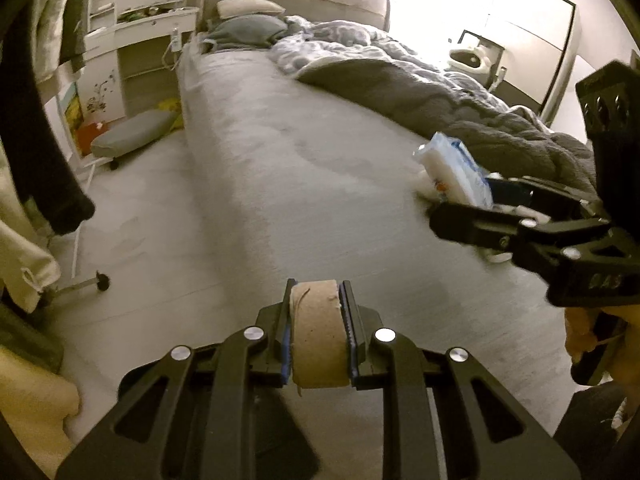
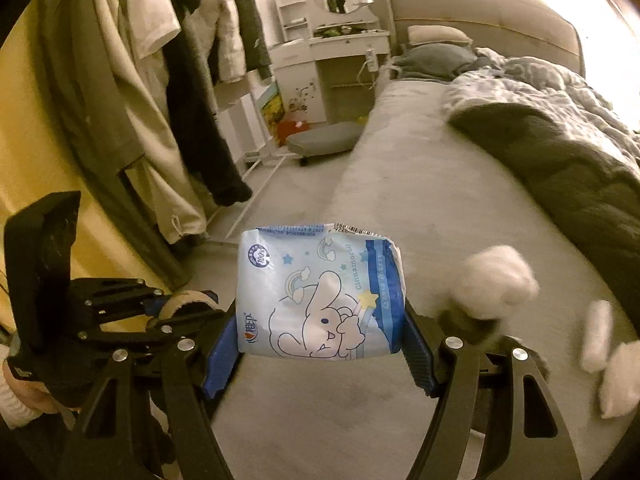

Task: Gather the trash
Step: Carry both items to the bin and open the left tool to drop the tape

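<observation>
My left gripper [image 1: 318, 334] is clenched on an empty cardboard roll [image 1: 318, 332], low in the centre of the left view, the roll wedged flat between both blue pads. My right gripper [image 2: 320, 344] grasps a blue-and-white tissue pack [image 2: 320, 292] printed with a cartoon rabbit, its jaws pressed on the pack's two sides at the middle of the right view. The pack is sealed, so I cannot tell what it holds. Both hang above the bed [image 1: 300, 152]. Only the right view shows the white cotton-like wads [image 2: 498, 280] at the lower right, blurred, and the hanging clothes [image 2: 140, 80] at the upper left. The left view alone shows the wardrobe [image 1: 532, 32] at the upper right, beyond the rumpled duvet [image 1: 420, 92].
</observation>
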{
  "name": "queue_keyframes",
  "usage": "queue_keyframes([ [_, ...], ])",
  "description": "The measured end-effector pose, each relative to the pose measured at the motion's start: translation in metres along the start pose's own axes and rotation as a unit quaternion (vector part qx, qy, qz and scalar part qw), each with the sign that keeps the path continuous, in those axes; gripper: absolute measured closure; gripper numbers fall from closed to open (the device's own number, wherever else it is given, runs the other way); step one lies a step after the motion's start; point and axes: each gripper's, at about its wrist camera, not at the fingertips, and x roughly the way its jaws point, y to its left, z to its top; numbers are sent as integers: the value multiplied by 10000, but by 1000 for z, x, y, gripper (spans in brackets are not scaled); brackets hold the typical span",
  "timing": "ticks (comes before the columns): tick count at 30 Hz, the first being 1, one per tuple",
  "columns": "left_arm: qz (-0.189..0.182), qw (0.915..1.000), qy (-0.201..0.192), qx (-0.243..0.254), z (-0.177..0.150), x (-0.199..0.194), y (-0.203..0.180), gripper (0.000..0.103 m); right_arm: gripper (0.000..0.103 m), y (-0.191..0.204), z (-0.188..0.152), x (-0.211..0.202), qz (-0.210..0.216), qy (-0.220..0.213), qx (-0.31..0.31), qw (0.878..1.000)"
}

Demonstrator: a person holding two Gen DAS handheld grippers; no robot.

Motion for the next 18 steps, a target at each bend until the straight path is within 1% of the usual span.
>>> queue_keyframes([
  [5,249,9994,183,-171,-15,7,35,81,31,26,11,19,140,52,-110,9998],
  [10,449,9969,511,-404,-36,22,68,81,31,50,17,41,275,175,-195,9993],
  [15,592,9938,816,-474,-56,39,89,81,31,73,21,61,386,290,-263,9985],
  [18,698,9922,915,-471,-69,47,100,81,31,84,23,71,460,331,-267,9980],
])
